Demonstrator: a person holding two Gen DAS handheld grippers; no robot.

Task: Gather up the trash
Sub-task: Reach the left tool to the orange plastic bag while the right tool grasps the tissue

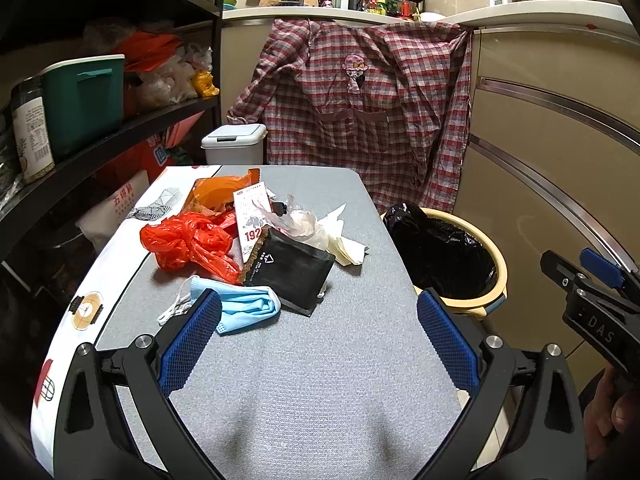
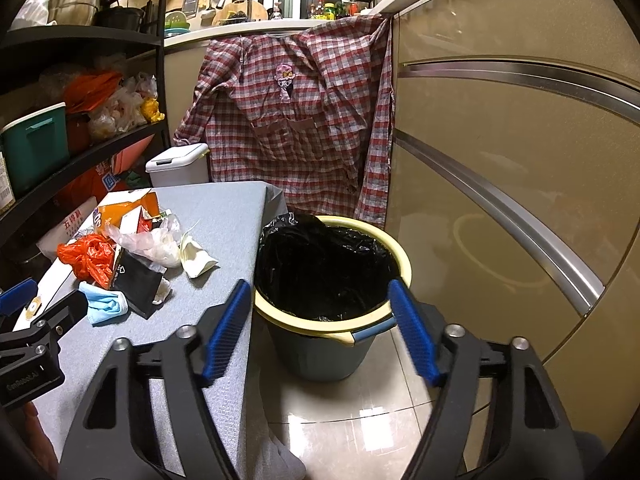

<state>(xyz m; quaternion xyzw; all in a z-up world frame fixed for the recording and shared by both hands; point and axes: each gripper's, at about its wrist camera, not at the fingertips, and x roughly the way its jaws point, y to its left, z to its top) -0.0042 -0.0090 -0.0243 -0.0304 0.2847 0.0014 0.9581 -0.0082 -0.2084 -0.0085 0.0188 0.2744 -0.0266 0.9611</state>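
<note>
A trash pile lies on the grey table (image 1: 312,380): a blue face mask (image 1: 244,309), a black pouch (image 1: 294,268), a red plastic bag (image 1: 188,244), an orange bag (image 1: 218,194), a printed card (image 1: 252,216), clear plastic (image 1: 298,222) and a white tissue (image 1: 346,246). The bin (image 1: 444,256) with a yellow rim and black liner stands on the floor right of the table; it also shows in the right wrist view (image 2: 328,276). My left gripper (image 1: 318,310) is open and empty, just short of the mask. My right gripper (image 2: 318,304) is open and empty in front of the bin.
A black shelf (image 1: 120,120) with a teal box (image 1: 84,100) and bags stands left. A small white lidded bin (image 1: 234,144) sits behind the table. A plaid shirt (image 1: 360,112) hangs on the counter. Beige cabinets (image 2: 520,160) are on the right.
</note>
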